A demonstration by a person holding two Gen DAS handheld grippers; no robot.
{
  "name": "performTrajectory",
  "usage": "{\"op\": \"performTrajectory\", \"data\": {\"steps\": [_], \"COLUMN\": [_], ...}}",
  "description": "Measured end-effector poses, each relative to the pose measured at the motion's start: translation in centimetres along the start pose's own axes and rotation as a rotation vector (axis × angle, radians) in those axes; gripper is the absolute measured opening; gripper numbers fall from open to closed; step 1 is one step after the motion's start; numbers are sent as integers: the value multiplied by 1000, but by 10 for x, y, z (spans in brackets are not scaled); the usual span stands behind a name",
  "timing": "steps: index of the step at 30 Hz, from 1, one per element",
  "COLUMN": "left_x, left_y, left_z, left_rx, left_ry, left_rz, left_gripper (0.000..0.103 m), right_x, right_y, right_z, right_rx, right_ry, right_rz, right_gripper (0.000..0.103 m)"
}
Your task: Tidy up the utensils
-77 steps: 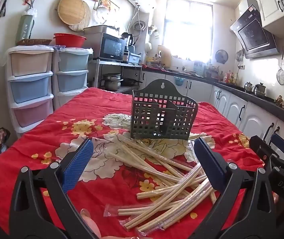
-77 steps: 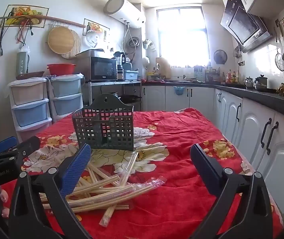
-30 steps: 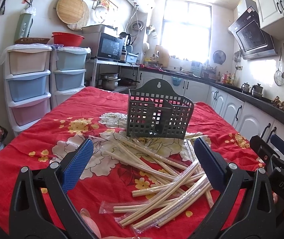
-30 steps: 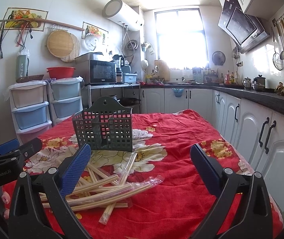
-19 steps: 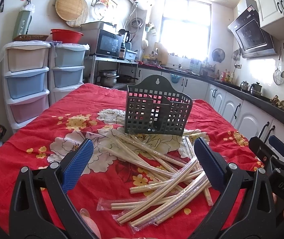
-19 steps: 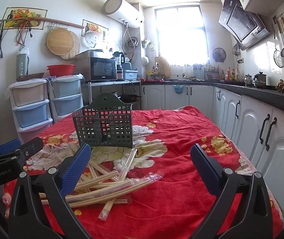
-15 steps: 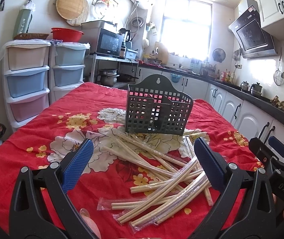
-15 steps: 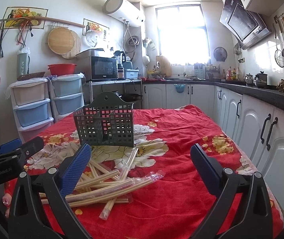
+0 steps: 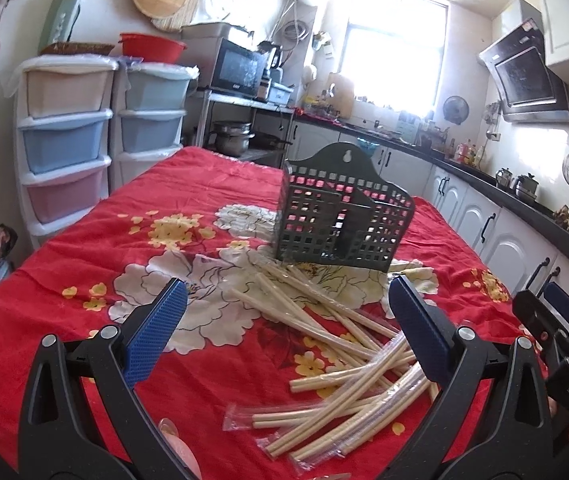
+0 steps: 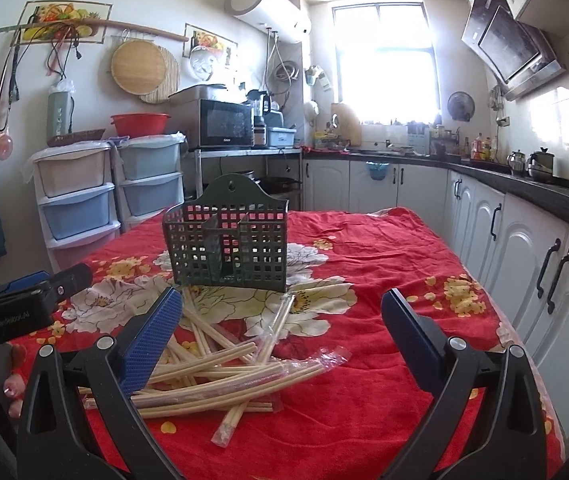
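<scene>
A dark green slotted utensil holder stands upright on the red flowered tablecloth; it also shows in the right wrist view. A loose pile of wooden chopsticks, some in clear plastic sleeves, lies in front of it, and shows in the right wrist view too. My left gripper is open and empty above the pile. My right gripper is open and empty, to the right of the pile. Each gripper shows at the edge of the other's view.
Plastic drawer units stand left of the table. A microwave on a shelf is behind. White cabinets under a black counter run along the right. The table's right edge is near the cabinets.
Both grippers have drifted slightly; the left view has tilted and moved a little closer to the pile. Holder and chopsticks have not moved. Both grippers stay open.
</scene>
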State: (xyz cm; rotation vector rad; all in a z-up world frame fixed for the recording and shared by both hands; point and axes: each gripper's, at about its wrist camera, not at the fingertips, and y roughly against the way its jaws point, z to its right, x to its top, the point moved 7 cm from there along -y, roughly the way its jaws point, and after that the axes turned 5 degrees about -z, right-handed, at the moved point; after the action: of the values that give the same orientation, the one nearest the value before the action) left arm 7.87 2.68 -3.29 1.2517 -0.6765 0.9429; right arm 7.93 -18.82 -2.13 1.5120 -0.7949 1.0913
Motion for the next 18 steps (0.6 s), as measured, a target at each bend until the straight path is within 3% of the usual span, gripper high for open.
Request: {"op": "performTrajectory", "data": {"steps": [9,18], "left_x": [13,26], "left_y": [-10,-31], "left_z": [-18,-22], "left_rx": [33,38], "left_ry": [37,57], "left_rz": [-40,-102], "left_gripper": [93,93], "right_x": [9,9], "right_y": [-12,-28], "right_z": [3,28], "right_rx": [1,-59], "right_ry": [5,-25], "right_rz": [-37,-88], "right_gripper": [97,97]}}
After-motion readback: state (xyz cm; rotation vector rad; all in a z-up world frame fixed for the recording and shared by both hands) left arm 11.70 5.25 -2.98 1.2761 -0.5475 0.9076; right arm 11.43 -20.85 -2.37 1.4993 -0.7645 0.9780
